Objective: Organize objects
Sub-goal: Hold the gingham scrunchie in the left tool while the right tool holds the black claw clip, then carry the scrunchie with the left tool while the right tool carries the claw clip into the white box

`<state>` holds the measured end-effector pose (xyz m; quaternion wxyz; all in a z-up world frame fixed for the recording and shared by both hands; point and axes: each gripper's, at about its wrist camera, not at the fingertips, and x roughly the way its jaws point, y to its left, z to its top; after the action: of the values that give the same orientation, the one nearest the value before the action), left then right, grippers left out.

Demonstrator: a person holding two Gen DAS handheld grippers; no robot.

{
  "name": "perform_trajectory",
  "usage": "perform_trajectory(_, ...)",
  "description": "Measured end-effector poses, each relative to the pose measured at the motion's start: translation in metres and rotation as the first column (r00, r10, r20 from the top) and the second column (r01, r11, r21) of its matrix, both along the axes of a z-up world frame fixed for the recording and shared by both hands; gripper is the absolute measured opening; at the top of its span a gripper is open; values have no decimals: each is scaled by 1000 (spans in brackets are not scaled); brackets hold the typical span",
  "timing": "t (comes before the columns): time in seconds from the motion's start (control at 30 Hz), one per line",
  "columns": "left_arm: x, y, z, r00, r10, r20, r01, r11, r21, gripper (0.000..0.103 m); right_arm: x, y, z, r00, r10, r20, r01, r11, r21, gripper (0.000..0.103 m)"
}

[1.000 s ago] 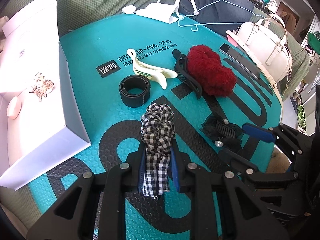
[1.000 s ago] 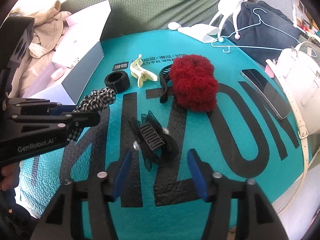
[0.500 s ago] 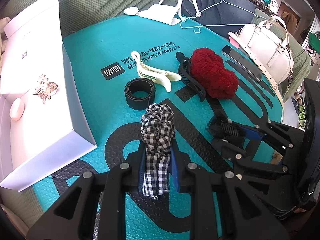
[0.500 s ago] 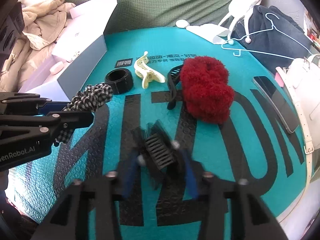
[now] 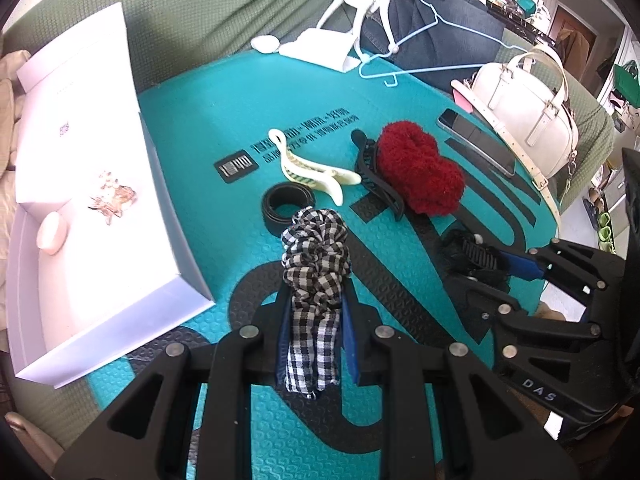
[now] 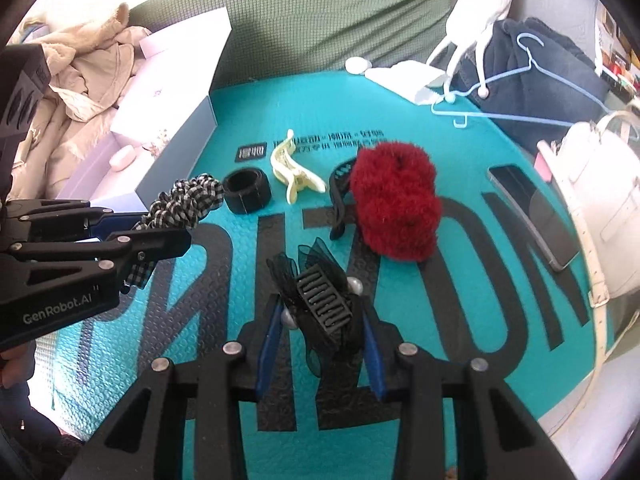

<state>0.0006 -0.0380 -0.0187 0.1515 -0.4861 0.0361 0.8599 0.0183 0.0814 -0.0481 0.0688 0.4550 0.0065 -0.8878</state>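
Observation:
My left gripper is shut on a black-and-white checked scrunchie, held above the teal mat. Between the blue pads of my right gripper sits a black lace hair clip, pinched and just off the mat. On the mat beyond lie a black elastic band, a cream claw clip, a black claw clip and a red fluffy scrunchie. At the left stands an open white box with a small hair ornament and a pink case inside.
A phone and a white handbag lie at the mat's right edge. A blue hanger rests on dark clothing behind. Beige clothes are piled left of the box. In the right wrist view the left gripper hangs at left.
The right gripper's pads closed on the black lace clip and raised it off the mat. The left gripper rose a little with the checked scrunchie still in it.

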Motion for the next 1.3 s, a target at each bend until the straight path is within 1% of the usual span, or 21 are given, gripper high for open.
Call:
perform_trajectory(0.23, 11, -20, 22, 998, 41, -38, -42, 999, -29, 21, 1, -16, 29, 998, 40, -43, -40, 999, 16, 37)
perform_trajectory(0.53, 26, -62, 41, 992, 111, -64, -114, 992, -50, 21, -3, -63, 50, 984, 159, -78, -158, 987, 20, 37)
perform_trajectory(0.73, 33, -93, 41, 985, 163, -61, -167, 984, -55, 21, -7, -95, 57, 968, 237, -84, -236, 971, 26, 37)
perform_trajectory(0.93, 34, -119, 37, 979, 196, -48, -199, 978, -68, 21, -14, -126, 57, 951, 298, -81, -297, 955, 26, 37)
perform_trajectory(1.23, 18, -157, 33, 970, 241, -33, -243, 966, -89, 21, -34, -164, 54, 927, 370, -69, -369, 929, 26, 37)
perform_trajectory(1.3, 13, -163, 33, 968, 250, -30, -251, 964, -84, 21, -40, -171, 54, 923, 379, -68, -378, 925, 28, 37)
